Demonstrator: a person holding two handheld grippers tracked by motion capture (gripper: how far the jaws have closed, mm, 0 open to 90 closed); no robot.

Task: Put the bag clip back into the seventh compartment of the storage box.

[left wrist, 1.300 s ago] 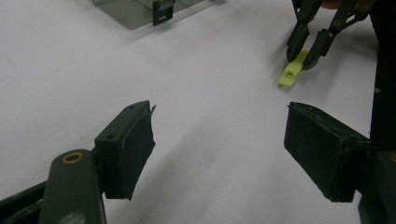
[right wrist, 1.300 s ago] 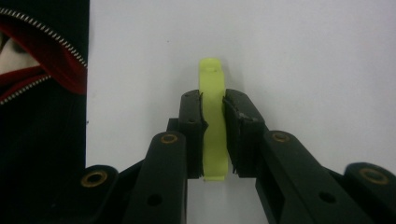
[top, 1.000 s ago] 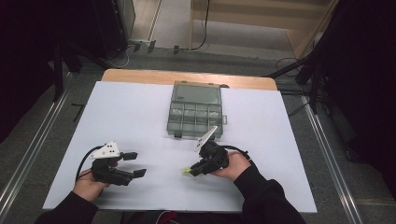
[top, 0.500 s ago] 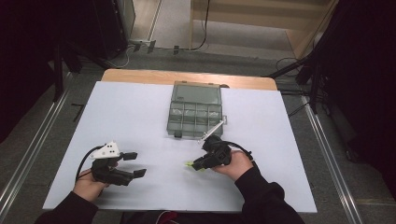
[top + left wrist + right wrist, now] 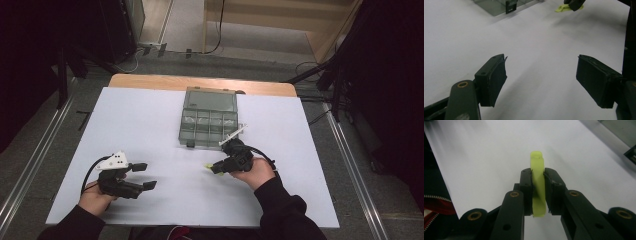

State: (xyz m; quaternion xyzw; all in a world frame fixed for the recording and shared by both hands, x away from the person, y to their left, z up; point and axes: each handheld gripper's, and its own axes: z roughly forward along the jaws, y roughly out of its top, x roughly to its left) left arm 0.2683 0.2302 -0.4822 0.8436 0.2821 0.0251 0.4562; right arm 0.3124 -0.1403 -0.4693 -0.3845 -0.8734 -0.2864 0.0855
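Between right hand-held gripper (image 5: 538, 192) jaws — yellow-green clip (image 5: 537, 182), clamped | left hand-held gripper (image 5: 541, 80) — wide

A compartment box (image 5: 207, 119) sits on the surface (image 5: 150, 120) toward its far middle, lid open behind it. The right gripper (image 5: 214, 168) lies just in front of the box, a small plastic clip (image 5: 537, 185) between its jaws. The left gripper (image 5: 145, 176) rests well apart at the near left, jaws pointing right.
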